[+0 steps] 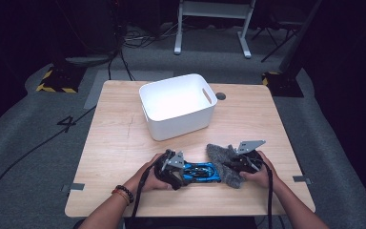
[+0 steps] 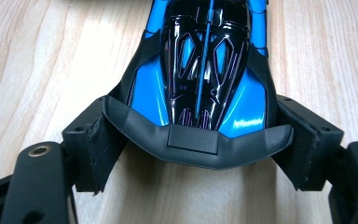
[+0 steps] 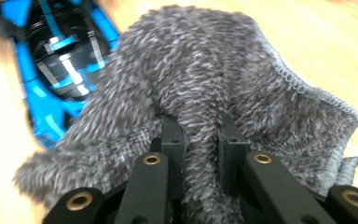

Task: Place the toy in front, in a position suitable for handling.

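left gripper (image 1: 174,168): clamped on one end of the car (image 1: 201,171), pads pressing both its sides
car: lies flat on the counter (image 1: 119,143), long axis left to right, between the two grippers
right gripper (image 1: 240,162): pinches a fold of the cloth (image 1: 221,160), which touches the car's right end
count: one car, one cloth, one white bin (image 1: 177,106), two grippers
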`<move>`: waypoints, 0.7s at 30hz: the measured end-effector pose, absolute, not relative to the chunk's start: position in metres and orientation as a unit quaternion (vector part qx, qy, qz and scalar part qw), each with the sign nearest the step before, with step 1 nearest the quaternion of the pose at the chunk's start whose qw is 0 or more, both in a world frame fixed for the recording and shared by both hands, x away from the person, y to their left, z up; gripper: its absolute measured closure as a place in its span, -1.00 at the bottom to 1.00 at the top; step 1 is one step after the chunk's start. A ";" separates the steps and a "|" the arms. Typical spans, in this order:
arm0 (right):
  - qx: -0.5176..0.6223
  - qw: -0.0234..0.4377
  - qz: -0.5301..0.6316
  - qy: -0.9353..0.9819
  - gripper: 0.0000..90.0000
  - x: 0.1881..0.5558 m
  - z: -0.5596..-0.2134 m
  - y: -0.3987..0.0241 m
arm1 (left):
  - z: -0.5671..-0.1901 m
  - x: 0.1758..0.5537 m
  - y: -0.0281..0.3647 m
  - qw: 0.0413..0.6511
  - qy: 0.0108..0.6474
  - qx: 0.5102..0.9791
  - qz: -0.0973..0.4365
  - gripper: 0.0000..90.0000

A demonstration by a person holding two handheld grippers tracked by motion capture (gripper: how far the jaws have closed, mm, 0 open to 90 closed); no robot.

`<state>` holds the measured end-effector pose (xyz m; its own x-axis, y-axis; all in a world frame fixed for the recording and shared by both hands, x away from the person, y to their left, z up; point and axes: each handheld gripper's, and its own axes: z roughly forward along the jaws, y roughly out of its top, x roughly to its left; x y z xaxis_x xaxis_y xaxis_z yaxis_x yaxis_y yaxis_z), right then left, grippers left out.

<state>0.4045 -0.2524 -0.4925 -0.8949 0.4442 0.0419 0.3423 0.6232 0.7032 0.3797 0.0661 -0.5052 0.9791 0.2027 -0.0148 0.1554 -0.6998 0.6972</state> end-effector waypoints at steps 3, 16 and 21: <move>0.208 0.049 0.365 0.906 0.73 0.399 -0.491 -0.259 | -0.505 0.383 0.062 0.375 0.091 0.922 0.029 -0.48; 0.153 0.030 0.449 0.880 0.72 0.387 -0.449 -0.249 | -0.505 0.384 0.059 0.374 0.091 0.923 0.030 -0.48; 0.150 0.045 0.421 0.893 0.71 0.398 -0.455 -0.206 | -0.505 0.384 0.059 0.374 0.092 0.922 0.031 -0.48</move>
<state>0.3982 -0.2059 -0.4553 -0.9508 0.3062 0.0464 0.2307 0.6002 0.7658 0.3838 0.0594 -0.5051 0.9813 0.1922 -0.0123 0.1466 -0.7036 0.6953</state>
